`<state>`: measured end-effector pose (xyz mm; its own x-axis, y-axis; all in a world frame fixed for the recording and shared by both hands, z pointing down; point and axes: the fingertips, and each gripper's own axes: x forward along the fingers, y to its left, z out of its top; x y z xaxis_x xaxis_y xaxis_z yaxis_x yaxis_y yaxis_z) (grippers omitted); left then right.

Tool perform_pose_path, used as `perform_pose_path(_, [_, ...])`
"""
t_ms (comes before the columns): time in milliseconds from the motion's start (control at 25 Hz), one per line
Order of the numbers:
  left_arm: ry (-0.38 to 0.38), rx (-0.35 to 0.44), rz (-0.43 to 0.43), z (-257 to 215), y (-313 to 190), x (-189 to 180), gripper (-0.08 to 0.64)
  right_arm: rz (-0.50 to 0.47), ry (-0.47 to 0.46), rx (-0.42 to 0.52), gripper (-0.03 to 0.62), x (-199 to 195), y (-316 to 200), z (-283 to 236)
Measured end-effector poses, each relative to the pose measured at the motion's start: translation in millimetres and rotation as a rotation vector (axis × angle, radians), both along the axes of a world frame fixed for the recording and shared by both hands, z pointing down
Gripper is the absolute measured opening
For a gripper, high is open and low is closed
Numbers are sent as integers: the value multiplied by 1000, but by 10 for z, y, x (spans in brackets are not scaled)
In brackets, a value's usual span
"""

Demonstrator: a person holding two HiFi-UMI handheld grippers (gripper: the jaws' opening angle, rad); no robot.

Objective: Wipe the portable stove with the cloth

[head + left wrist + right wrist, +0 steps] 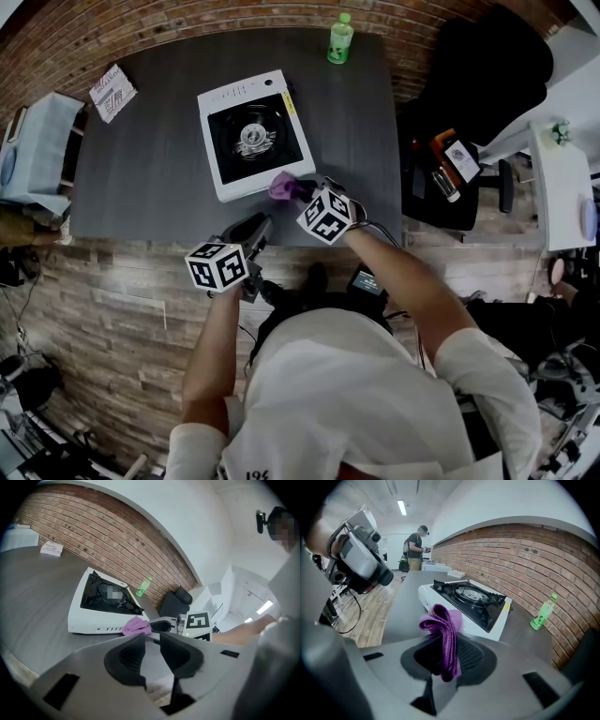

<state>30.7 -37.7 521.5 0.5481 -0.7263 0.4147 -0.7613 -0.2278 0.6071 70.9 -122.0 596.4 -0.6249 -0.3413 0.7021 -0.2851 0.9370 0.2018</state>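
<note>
One folded purple cloth (440, 620) clamped in right gripper (450, 644) jaws | left gripper (151, 640) jaws apart | stove (255, 136) white, black-topped

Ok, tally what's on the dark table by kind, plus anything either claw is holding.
Portable stove: 1
Green bottle: 1
Small printed packet: 1
Purple cloth, held in the right claw: 1
Total: 4
</note>
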Motion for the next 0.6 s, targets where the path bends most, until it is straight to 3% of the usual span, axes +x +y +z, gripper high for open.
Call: perform_pose_path(600, [-5, -2, -24, 35, -217, 327, 104, -23, 3, 7, 87, 382, -160, 46])
